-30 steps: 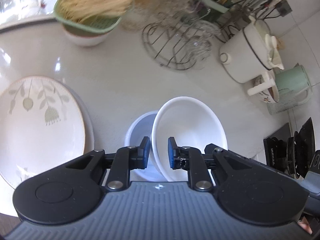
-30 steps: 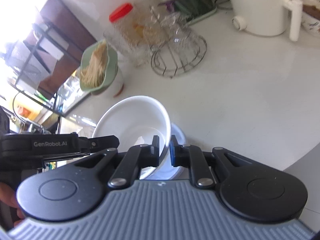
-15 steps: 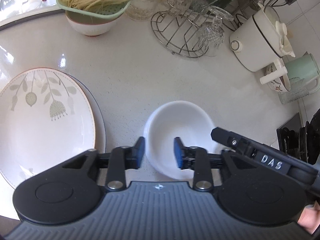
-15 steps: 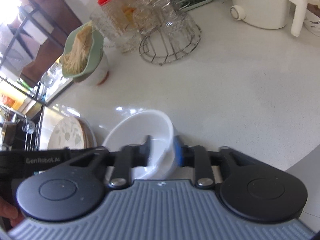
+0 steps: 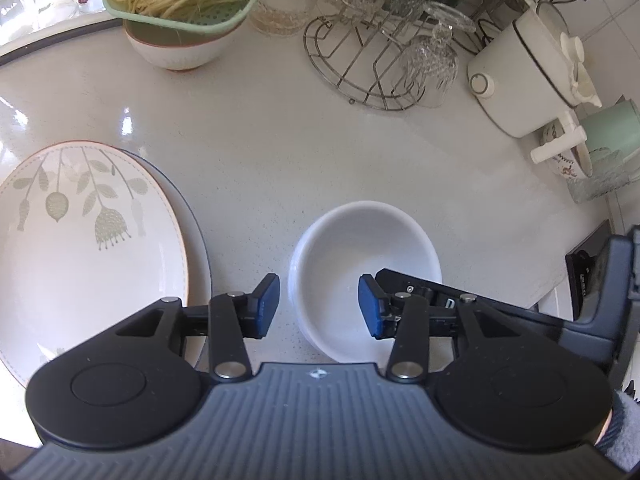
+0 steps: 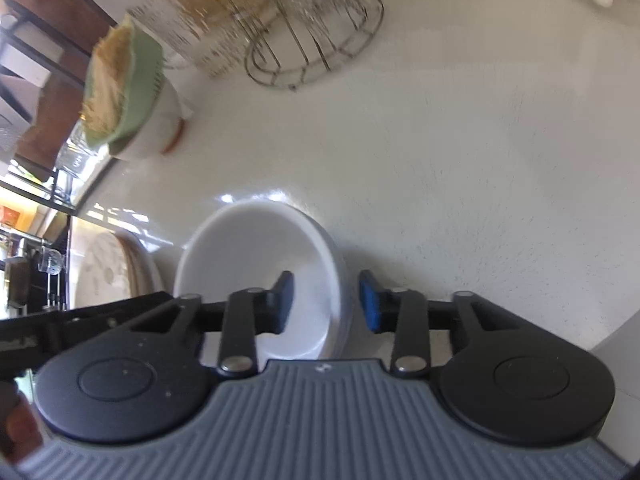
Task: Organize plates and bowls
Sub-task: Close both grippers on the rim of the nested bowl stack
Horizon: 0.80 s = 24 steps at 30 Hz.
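white bowls (image 5: 366,256) nested on counter (image 5: 256,128), saving space | left gripper (image 5: 319,305) released, straddling rim | right gripper (image 6: 326,300) released, likewise

No lettering, brand, number or sign can be read in either wrist view; markings on the dark device (image 5: 586,280) at the counter's right edge are too small and blurred to make out.

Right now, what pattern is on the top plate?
The top plate is white with grey-green hanging leaves and flowers and a thin reddish rim, clearest in the left wrist view.
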{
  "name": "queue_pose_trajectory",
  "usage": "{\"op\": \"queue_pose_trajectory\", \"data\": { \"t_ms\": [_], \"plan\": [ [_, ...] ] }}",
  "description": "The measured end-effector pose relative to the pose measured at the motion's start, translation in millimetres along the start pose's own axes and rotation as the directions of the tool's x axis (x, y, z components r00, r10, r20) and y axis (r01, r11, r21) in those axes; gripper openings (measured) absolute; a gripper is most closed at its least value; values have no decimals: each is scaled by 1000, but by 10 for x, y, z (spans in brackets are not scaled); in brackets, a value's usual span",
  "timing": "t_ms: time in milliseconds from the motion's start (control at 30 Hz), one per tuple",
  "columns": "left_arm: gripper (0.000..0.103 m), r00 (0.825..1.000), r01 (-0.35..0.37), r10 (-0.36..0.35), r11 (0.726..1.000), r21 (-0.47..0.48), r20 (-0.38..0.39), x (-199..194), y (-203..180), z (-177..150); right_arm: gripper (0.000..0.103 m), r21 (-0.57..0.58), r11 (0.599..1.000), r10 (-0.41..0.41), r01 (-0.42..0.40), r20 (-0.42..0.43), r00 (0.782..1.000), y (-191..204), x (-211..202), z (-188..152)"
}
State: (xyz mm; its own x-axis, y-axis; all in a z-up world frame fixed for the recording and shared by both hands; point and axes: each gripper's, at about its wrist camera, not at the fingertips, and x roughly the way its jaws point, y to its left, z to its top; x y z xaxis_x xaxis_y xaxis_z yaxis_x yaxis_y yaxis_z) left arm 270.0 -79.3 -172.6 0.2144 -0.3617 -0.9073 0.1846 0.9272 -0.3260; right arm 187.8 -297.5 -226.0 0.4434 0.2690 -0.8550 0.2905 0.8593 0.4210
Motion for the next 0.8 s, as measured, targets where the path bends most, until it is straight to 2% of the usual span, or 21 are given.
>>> {"op": "queue_pose_trajectory", "data": {
  "t_ms": [67,133,467,800],
  "plan": [
    [50,1000,3,-3,1000,-8,-15,26,-6,-12,19,45,999,14,-13,-34,999,-71,77,-8],
    [52,1000,13,-14,1000,-9,-24,48,-23,-33,18,65,997,35,-32,-36,999,-107,75,-11],
    [53,996,30,-30,1000,2,-78,293,-167,-109,15,59,998,-33,34,-19,999,-225,-62,-29],
    [52,990,59,-64,997,-41,-127,552,-169,-236,14,68,996,-58,59,-15,998,-390,-199,-123]
  ]
}}
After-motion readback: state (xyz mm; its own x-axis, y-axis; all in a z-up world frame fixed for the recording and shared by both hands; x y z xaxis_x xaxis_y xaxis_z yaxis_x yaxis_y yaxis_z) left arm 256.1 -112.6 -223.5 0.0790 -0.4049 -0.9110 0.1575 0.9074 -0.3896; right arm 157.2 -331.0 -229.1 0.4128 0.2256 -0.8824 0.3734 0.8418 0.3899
